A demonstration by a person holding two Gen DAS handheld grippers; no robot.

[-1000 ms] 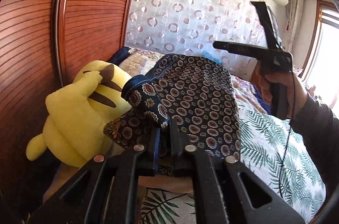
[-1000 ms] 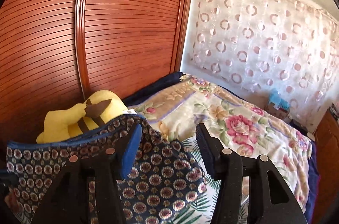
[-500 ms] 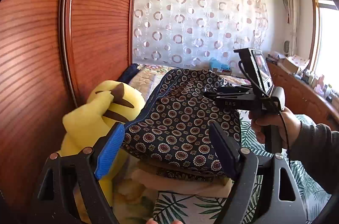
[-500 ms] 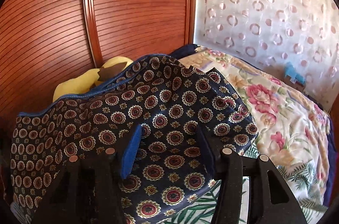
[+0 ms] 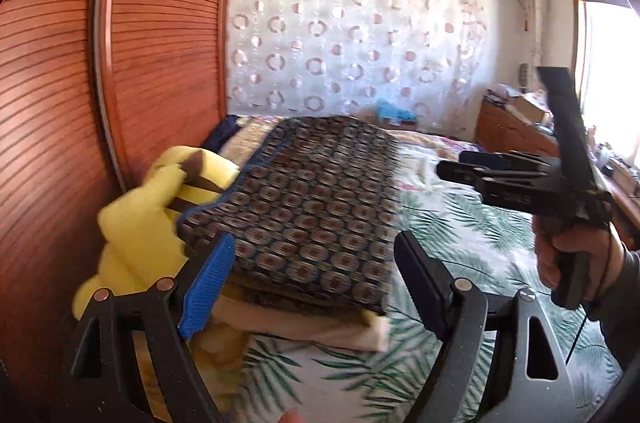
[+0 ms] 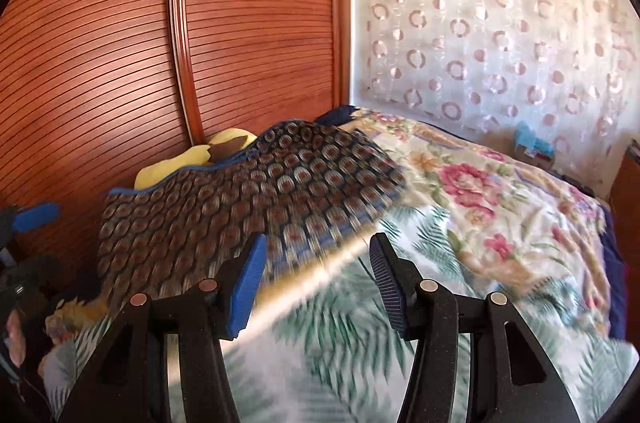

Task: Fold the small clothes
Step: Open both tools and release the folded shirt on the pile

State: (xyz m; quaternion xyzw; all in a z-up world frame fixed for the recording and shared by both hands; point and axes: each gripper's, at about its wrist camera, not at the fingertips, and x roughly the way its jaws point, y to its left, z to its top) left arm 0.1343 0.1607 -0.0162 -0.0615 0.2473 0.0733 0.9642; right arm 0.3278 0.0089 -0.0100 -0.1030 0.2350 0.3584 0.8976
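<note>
A folded dark garment with a round medallion print (image 5: 312,199) lies on a beige folded piece (image 5: 320,323) on the bed. My left gripper (image 5: 316,279) stands open just in front of it, its pads clear of the cloth. In the right wrist view the same garment (image 6: 240,203) lies ahead and to the left, blurred. My right gripper (image 6: 316,283) is open and holds nothing, near the garment's right edge. From the left wrist view that right gripper (image 5: 456,165) hovers right of the garment, held by a hand (image 5: 576,255).
A yellow plush toy (image 5: 140,235) leans against the slatted wooden wardrobe door (image 5: 80,63), touching the garment's left side. A palm-leaf sheet (image 5: 460,235) and a floral blanket (image 6: 480,183) cover the bed. A wooden dresser (image 5: 512,131) stands at the far right.
My left gripper let go of the garment, opened wide and drew back; the garment settled flat on the stack. My right gripper swung off the garment to its right side.
</note>
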